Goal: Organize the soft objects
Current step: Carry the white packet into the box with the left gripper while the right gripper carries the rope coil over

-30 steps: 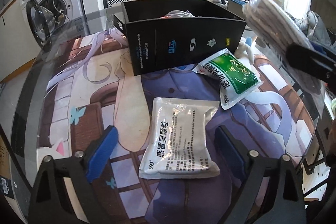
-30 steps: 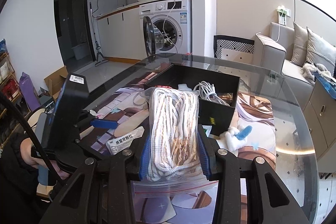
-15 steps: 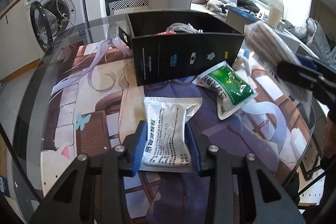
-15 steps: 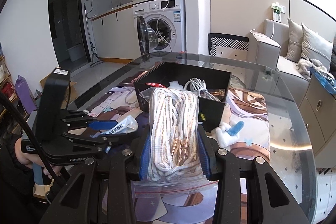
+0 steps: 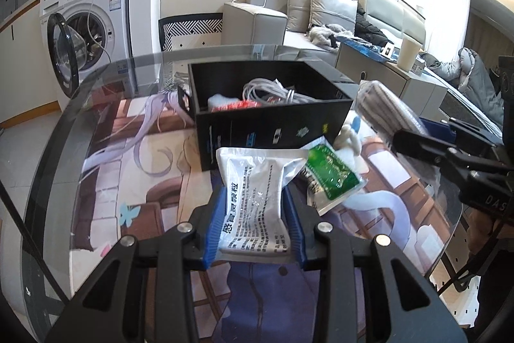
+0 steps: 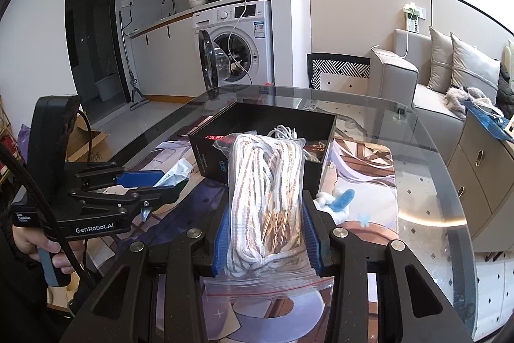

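While the open black cardboard box (image 5: 273, 118) sits ahead on the glass desk (image 5: 96, 150) | right gripper (image 6: 266, 233), nearer it, fingers clamped on clear zip bag of white rope (image 6: 266, 192) | left gripper (image 5: 253, 224) fingers clamped across white foil sachet (image 5: 253, 192), long axis toward box.
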`<state>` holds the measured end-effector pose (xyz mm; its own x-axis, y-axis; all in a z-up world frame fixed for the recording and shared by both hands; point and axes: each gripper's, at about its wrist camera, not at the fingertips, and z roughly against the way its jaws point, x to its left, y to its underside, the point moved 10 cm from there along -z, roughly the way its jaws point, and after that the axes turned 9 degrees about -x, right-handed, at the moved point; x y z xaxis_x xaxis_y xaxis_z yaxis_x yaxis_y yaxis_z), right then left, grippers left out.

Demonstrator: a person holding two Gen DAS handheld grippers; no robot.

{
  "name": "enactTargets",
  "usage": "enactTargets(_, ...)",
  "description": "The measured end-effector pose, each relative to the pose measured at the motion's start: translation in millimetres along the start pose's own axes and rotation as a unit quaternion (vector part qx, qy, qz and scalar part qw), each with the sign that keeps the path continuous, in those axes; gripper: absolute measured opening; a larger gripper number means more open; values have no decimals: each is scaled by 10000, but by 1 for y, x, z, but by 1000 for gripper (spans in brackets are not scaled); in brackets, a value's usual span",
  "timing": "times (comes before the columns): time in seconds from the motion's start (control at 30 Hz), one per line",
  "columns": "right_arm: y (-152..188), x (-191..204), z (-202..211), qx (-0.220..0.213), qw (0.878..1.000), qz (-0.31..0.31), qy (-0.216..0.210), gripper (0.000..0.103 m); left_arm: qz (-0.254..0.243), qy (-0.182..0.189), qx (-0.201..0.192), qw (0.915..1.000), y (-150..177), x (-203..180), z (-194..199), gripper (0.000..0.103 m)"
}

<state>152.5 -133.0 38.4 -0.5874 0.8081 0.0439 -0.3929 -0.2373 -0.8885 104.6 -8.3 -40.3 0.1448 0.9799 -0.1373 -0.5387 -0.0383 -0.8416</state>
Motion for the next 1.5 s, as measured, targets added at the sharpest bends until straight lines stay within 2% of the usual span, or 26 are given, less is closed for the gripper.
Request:
enactTargets(0.43, -17, -7, 1, -138, 9999, 37, -47, 40, -45, -93, -243, 9997, -40, -7, -9, 35)
enactTargets(0.87, -44, -10, -19, -161, 9996, 196, -99, 39, 15, -133, -346, 9993, -73, -6, -27, 35)
enactTargets(1.33, -68, -17, -50, -50, 9989, 446, -115, 39, 129, -203, -333, 9992, -92, 4, -52, 35)
enactTargets(1.5, -70, -19, -68, 75, 9984, 540, -161, 39, 347, -232, -228, 9989, -92, 12, -64, 35)
